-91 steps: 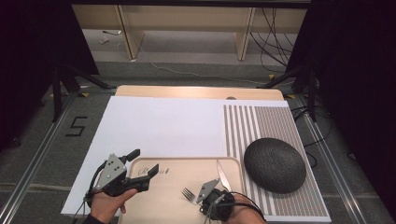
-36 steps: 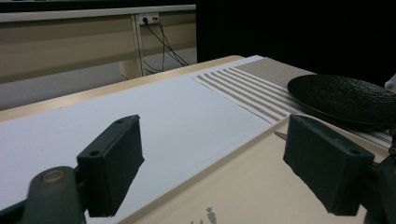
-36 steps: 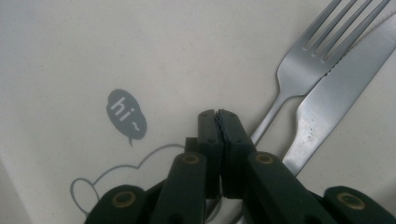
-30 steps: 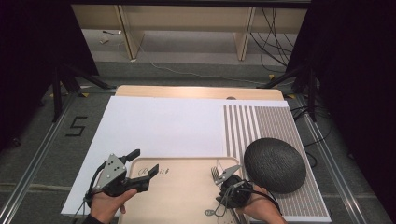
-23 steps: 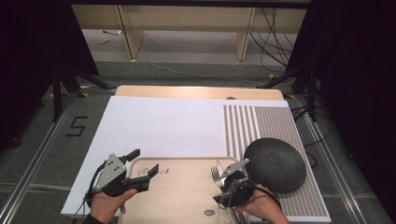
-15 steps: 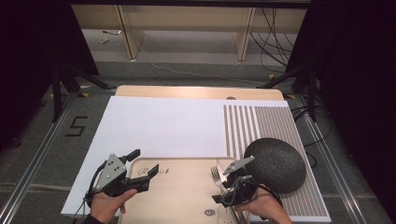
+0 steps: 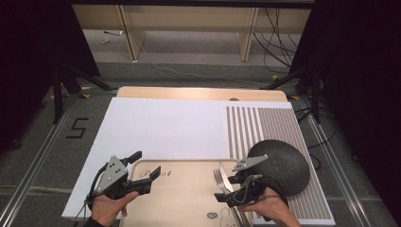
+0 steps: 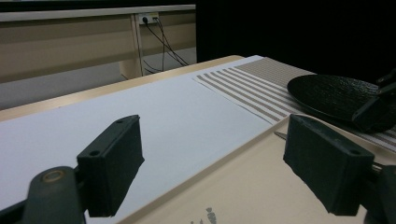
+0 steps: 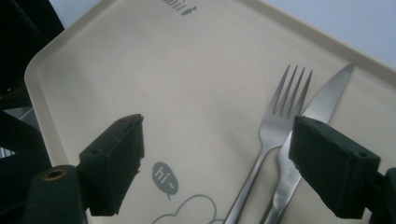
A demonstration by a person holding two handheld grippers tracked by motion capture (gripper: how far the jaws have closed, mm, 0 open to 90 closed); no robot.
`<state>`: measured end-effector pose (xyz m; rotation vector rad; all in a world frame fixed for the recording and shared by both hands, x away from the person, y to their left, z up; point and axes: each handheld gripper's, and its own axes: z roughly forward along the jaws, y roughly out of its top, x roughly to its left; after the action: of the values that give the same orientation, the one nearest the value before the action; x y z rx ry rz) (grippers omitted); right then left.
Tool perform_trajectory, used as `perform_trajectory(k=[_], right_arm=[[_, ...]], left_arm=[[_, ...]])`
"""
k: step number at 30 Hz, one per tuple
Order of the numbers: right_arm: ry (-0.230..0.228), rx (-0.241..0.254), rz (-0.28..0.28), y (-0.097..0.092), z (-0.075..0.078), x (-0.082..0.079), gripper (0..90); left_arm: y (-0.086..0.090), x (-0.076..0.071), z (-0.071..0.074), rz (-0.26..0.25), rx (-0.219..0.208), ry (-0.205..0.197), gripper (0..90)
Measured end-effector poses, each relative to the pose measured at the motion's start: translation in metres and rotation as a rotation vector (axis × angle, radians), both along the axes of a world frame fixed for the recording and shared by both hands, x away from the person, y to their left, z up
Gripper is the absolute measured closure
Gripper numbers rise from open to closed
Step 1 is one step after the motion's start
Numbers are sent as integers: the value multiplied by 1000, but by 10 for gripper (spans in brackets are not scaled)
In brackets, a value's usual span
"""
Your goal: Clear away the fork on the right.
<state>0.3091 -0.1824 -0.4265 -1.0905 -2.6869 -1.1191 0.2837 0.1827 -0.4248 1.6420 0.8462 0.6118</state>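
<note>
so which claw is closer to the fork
Right. The right claw hangs open just above the fork on the tray; the left claw sits over the tray's far-left edge.

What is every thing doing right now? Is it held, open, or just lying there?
right gripper: open above the tray, jaws have just been opening, nothing between them
left gripper: open, holding nothing
fork: lying flat on the tray, free
knife: lying beside the fork
tray: flat on the table
black plate: on the striped mat
</note>
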Motion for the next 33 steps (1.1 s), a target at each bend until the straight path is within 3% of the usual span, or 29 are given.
perform_trajectory(k=[33], right_arm=[[-67, 96, -137, -46, 16, 7, 163]], left_arm=[[0, 0, 0, 1, -5, 1, 188]])
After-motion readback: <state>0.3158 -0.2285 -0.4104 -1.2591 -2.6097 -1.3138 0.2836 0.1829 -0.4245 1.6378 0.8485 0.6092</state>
